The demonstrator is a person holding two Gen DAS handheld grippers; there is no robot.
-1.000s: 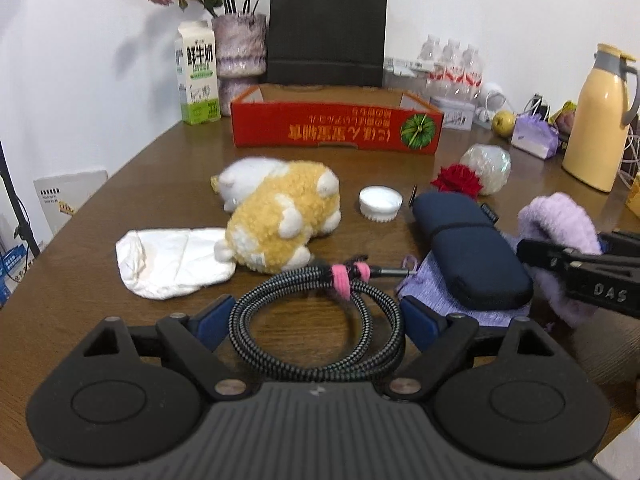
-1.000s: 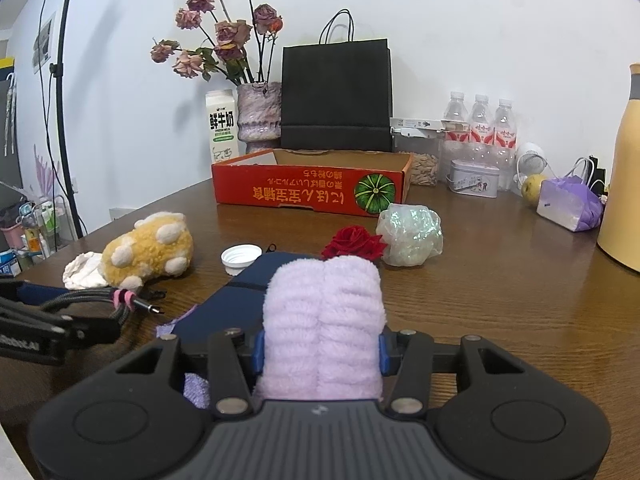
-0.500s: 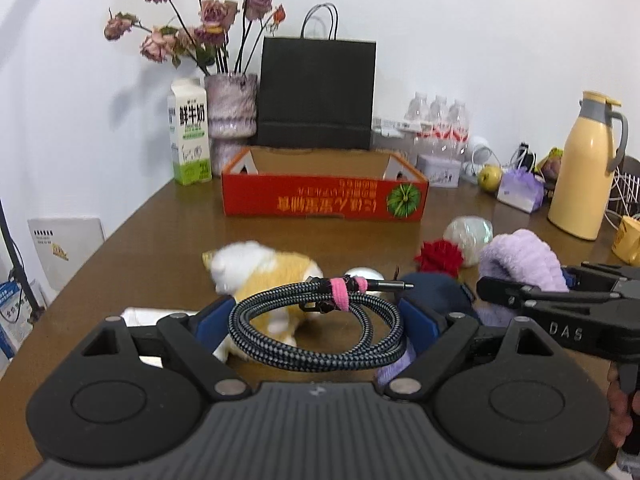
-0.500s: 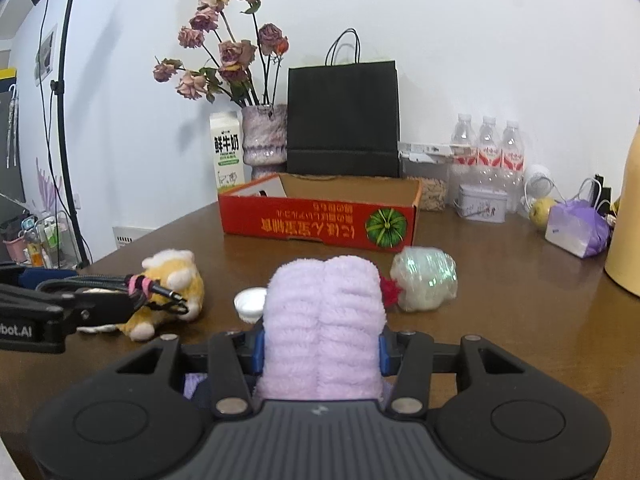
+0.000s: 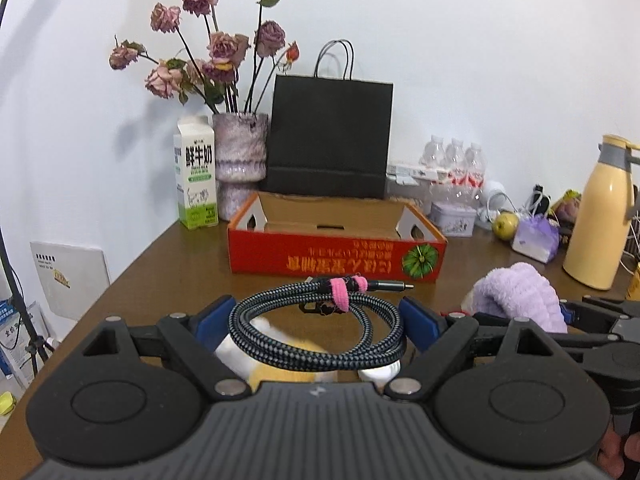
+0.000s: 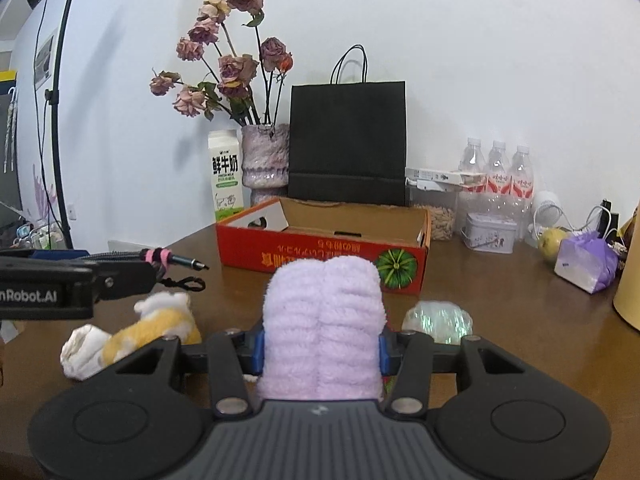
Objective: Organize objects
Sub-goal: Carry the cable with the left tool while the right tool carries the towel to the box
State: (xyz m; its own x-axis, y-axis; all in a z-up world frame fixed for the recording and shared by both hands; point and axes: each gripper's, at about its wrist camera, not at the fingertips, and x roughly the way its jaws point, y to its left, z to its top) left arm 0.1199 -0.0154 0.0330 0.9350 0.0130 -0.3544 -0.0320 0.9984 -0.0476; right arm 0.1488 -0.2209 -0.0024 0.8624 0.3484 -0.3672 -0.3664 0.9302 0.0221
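- L gripper (image 5: 316,316): blue pads set wide, clamped on a coiled braided cable (image 5: 320,332) w/ pink tie; coil lies flat between the fingers and spans the whole gap, plug end pointing past the right finger; held up off the table (image 5: 160,276)
- R gripper (image 6: 320,350): fingers about half closed, pinching a rolled lilac towel (image 6: 323,320); roll stands upright between the pads and rises well above the fingertips
- Red cardboard box (image 5: 336,256): open top, straight ahead of both pairs of fingers, beyond the tips; print on front wall upside down; nothing seen inside from these angles
- Plush toy, yellow/white (image 6: 156,328): on table, below and left of R fingers, under the L gripper
- White cloth (image 6: 82,346): touching the plush, left of it
- Iridescent wrapped bundle (image 6: 438,320): on table just past R gripper's right finger
- Behind box, far from the fingers: milk carton (image 5: 196,184), vase of dried roses (image 5: 240,160), black paper bag (image 5: 330,138)
- Far right of the fingers: water bottles (image 6: 498,176), small tin (image 6: 490,232), yellow thermos (image 5: 602,216)
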